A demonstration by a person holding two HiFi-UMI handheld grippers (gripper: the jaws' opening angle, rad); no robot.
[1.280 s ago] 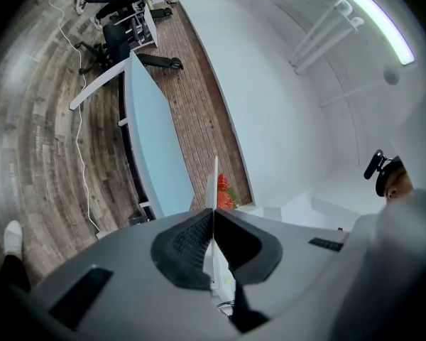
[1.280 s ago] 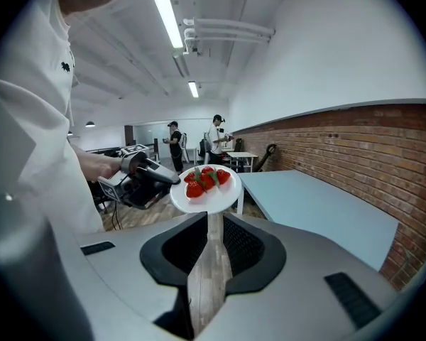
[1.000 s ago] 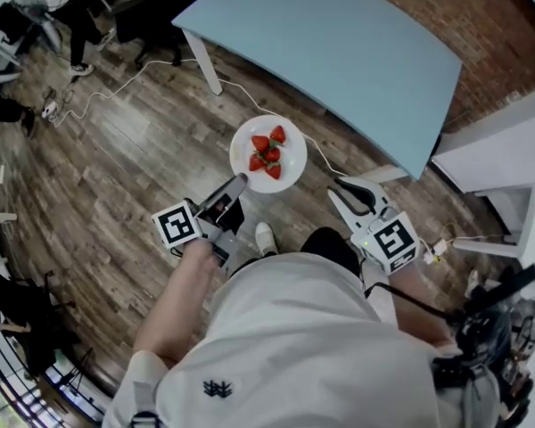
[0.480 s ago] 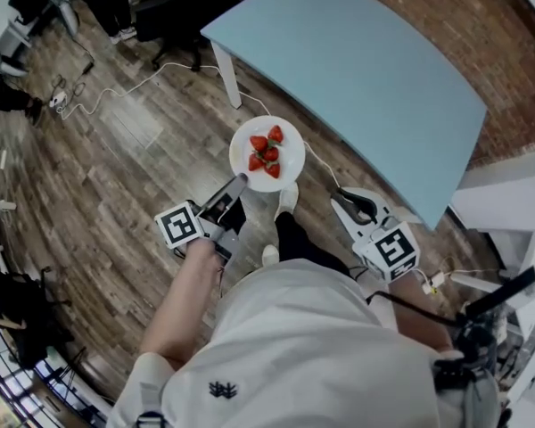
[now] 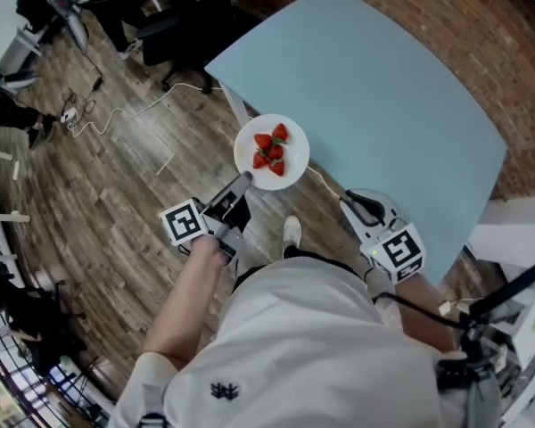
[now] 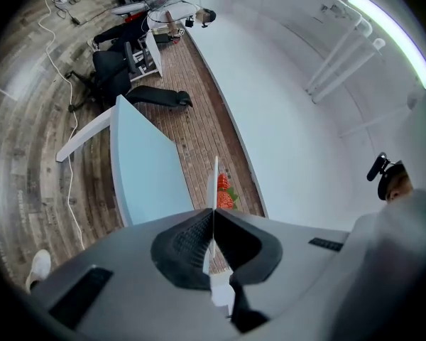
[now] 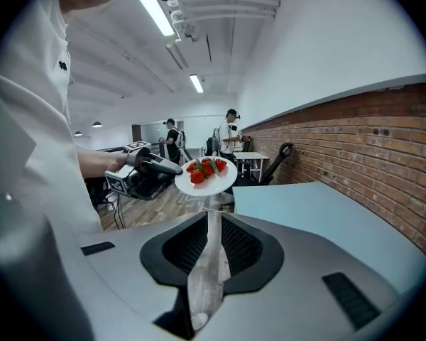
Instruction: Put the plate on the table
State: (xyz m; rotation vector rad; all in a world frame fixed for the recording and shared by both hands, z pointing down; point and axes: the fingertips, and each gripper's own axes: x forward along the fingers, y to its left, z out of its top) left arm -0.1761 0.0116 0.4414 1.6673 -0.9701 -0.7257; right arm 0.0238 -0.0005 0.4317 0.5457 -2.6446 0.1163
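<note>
Clamping the near rim of the white plate (image 5: 294, 163), the left tool (image 5: 242, 182) has its jaws drawn narrow onto that thin edge and carries the whole plate from this one point, roughly level. The right tool (image 7: 212, 215) is closed on nothing and hangs apart, lending no support. Several loose strawberries (image 5: 272, 150) lie on the plate. The plate is in the air by the corner of the light blue worktop (image 5: 383, 87), mostly over the wooden floor (image 5: 116, 185), and is not yet set down. Risks noted: the one-sided rim hold may let the plate sag or slip; any tilt would roll the fruit off; a low approach could knock the rim against the worktop's edge. A cable (image 5: 143, 103) on the floor is a trip hazard.
</note>
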